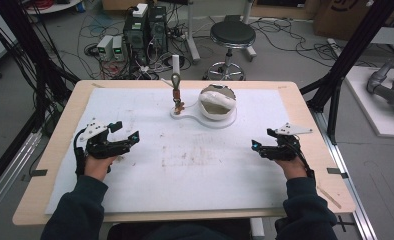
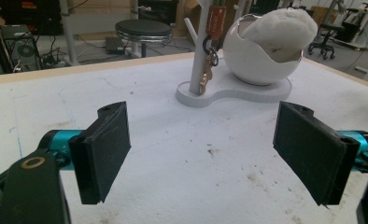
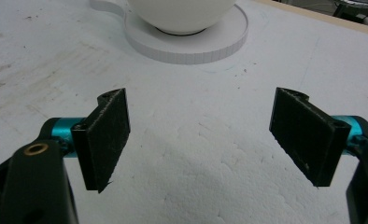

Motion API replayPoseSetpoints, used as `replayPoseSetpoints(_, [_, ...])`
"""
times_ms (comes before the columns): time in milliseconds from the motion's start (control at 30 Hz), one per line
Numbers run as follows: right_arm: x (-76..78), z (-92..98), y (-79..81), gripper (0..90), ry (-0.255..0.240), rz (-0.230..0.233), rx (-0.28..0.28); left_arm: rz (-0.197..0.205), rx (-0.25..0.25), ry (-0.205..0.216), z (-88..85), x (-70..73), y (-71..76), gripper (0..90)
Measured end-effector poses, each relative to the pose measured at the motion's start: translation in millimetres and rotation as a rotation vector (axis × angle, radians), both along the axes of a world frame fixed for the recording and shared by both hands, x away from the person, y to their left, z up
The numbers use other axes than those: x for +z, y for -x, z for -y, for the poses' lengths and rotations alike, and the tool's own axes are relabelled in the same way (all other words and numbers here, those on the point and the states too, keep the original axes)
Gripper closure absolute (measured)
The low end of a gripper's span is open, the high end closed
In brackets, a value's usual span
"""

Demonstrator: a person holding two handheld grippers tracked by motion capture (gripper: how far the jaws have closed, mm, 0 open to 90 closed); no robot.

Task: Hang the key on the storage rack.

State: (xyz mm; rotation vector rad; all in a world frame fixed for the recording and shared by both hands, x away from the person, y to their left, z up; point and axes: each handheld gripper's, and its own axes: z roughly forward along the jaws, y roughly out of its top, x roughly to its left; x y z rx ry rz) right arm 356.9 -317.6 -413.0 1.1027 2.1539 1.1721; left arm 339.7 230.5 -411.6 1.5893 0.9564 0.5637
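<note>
A white stand (image 1: 185, 114) sits at the back middle of the white foam sheet (image 1: 185, 165). Its thin post (image 1: 175, 65) carries a hanging bunch of keys (image 1: 177, 97) with a reddish tag. On the stand's round end rests a white bowl (image 1: 217, 102) with a pale lumpy thing (image 2: 278, 28) inside it. My left gripper (image 1: 126, 131) lies open at the sheet's left, nothing between its jaws, and in its own view (image 2: 203, 149) it faces the keys (image 2: 208, 70) and bowl (image 2: 261, 60). At the right, my right gripper (image 1: 261, 139) is open and empty (image 3: 198, 140), pointing at the stand's base (image 3: 191, 44).
The wooden table (image 1: 310, 115) frames the foam sheet. Black frame posts (image 1: 352, 50) rise at both sides. Behind the table are a black stool (image 1: 231, 35), computer boxes (image 1: 145, 30) and many floor cables. Brownish stains mark the sheet's middle (image 1: 185, 160).
</note>
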Motion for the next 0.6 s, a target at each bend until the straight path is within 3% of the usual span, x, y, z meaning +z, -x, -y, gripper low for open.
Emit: replayPoseSetpoints(600, [-1.1, 3.1, -0.6, 20.5, -0.004, -0.007, -0.005, -0.012, 0.011, 0.001, -1.4, -3.2, -4.0, 18.8])
